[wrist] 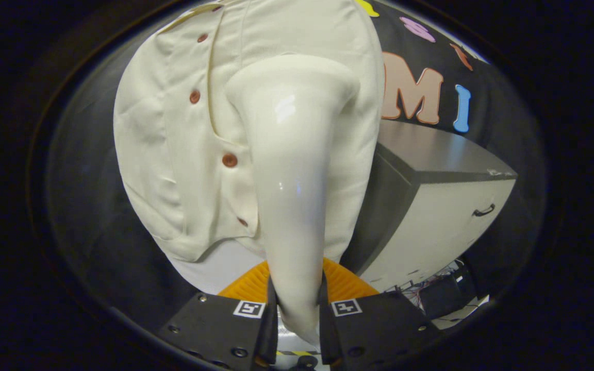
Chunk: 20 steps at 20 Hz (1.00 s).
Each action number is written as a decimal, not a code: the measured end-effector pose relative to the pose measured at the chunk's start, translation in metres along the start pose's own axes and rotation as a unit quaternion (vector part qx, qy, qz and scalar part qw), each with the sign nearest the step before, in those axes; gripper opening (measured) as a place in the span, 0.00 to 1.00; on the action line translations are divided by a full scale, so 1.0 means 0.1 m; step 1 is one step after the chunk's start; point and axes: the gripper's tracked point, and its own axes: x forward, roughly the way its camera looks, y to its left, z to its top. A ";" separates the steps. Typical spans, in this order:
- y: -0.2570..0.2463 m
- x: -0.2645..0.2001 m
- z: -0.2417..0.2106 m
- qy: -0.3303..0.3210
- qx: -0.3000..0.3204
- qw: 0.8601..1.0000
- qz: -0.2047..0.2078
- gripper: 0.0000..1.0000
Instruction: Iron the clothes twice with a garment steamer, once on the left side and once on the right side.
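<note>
Steamer [292, 170] handle is clamped between the tongs [297, 309], its head pressed to the cream shirt [173, 154]. Buttons [229, 160] could be snagged if drifted over.

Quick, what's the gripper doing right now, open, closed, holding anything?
Gripper: closed on the garment steamer, both fingers pressing its handle, with the steamer's head up against the cream shirt.

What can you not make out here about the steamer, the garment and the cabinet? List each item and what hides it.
- Steamer face, gripper view: turned toward the garment, so contact is unclear.
- Garment's middle: hidden behind the steamer.
- Steamer handle's end: hidden between the gripper fingers, both pressing on it.
- Cabinet left part: hidden behind the garment.
</note>
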 end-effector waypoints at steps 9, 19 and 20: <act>-0.07 0.06 -0.64 0.061 0.017 0.998 -0.002 0.33; 0.01 -0.12 -1.02 0.084 0.017 0.996 0.010 0.33; 0.02 -0.18 -1.04 0.081 0.015 0.996 0.014 0.33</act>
